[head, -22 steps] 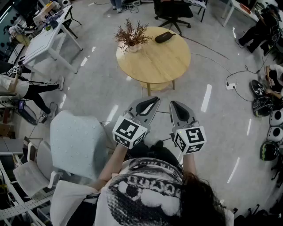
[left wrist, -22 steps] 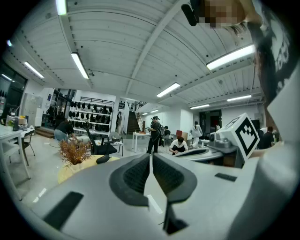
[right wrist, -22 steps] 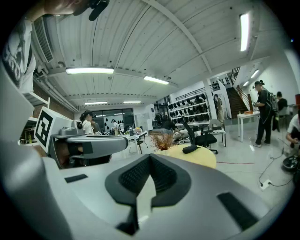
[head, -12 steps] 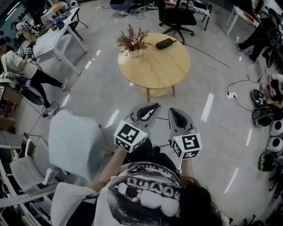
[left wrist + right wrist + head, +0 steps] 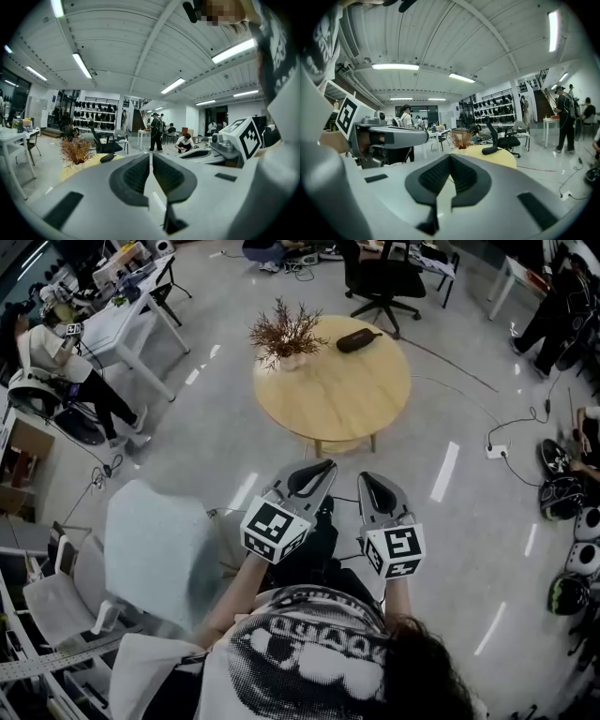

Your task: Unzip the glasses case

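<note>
The black glasses case [image 5: 359, 339] lies zipped at the far edge of a round wooden table [image 5: 328, 395], beside a vase of dried twigs [image 5: 286, 334]. Both grippers are held side by side in front of the person's chest, well short of the table. The left gripper [image 5: 321, 468] is shut and empty. So is the right gripper [image 5: 368, 480]. In the left gripper view the case [image 5: 107, 158] shows small beyond the closed jaws [image 5: 151, 157]. In the right gripper view the case [image 5: 490, 150] lies on the table past the closed jaws [image 5: 450, 160].
A pale chair [image 5: 159, 545] stands close at the left. A black office chair [image 5: 380, 277] is behind the table. White desks [image 5: 112, 324] and seated people are at the far left. Helmets [image 5: 562, 493] and a floor cable [image 5: 511, 418] lie at the right.
The head view has shifted a little, so the table now sits slightly further right in the picture. Both grippers stay shut and side by side, a bit lower in the picture.
</note>
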Motion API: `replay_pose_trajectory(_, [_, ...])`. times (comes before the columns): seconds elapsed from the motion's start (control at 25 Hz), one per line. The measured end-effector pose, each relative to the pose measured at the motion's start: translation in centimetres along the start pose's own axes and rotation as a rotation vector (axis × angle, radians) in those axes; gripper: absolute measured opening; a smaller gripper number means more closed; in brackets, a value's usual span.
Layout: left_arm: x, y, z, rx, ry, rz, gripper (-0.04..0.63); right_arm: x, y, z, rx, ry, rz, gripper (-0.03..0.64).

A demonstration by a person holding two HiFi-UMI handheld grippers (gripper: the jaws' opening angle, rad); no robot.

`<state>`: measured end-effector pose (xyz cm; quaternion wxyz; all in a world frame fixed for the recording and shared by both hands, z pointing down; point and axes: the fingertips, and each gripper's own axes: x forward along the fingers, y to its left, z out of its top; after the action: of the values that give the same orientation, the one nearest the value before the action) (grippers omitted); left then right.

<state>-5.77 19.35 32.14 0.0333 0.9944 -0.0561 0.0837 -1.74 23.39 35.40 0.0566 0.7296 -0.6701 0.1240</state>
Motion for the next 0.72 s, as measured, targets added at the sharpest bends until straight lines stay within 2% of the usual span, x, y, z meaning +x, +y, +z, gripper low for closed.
replay_pose_trajectory(0.16, [3.4, 3.0, -0.4, -0.018, 0.006, -0.025, 0.028, 3.7, -2.4, 0.3, -0.013, 0.012, -0.006, -0.002])
replay_pose_trajectory(0.36, [8.8, 8.2, 1.3, -0.010, -0.006, -0.054, 0.028, 9.4, -6.6, 2.5, -0.059, 0.034, -0.026, -0.002])
replay_pose_trajectory(0.72, [14.3, 15.5, 1.9, -0.022, 0.014, -0.083, 0.028, 16.4, -11.3, 4.4, -0.040, 0.062, -0.075, -0.002])
